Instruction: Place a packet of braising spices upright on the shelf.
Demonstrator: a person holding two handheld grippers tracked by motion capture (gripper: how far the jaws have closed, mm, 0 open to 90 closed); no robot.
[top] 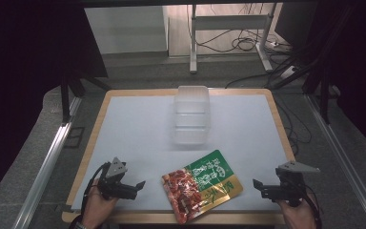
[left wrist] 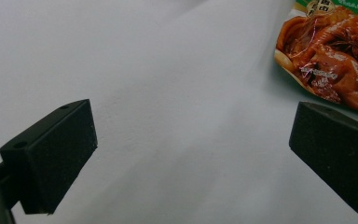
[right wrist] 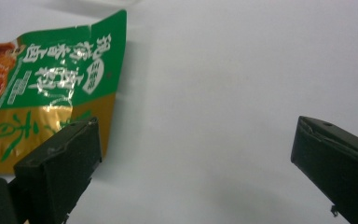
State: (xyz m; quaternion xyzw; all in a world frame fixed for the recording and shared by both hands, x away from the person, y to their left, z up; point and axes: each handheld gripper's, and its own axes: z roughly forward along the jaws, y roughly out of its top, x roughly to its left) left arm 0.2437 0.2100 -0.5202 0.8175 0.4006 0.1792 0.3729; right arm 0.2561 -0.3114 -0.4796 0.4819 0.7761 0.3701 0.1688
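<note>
A food pouch (top: 201, 185) lies flat near the front edge of the table (top: 124, 119), roughly midway between the two grippers and touching neither. Its green and gold printed end points toward the far right, and its red picture end toward the front edge. The left gripper (top: 132, 187) rests low at the front left, held in a hand (top: 96, 204), with its jaws aimed right toward the pouch. In the left gripper view (left wrist: 191, 158) the jaws stand wide apart over bare white table, nothing between them, and the red end of the pouch (left wrist: 333, 51) sits beyond the right jaw at the upper right. The right gripper (top: 263, 187) is at the front right in the other hand (top: 299, 214), its jaws aimed left at the pouch. In the right gripper view (right wrist: 196, 158) these jaws are also spread wide and empty, with the pouch's green and gold end (right wrist: 56, 88) lying just behind the left jaw. Farther back, at the middle of the table, stands a clear plastic box (top: 191, 114), well apart from the pouch and both grippers.
</note>
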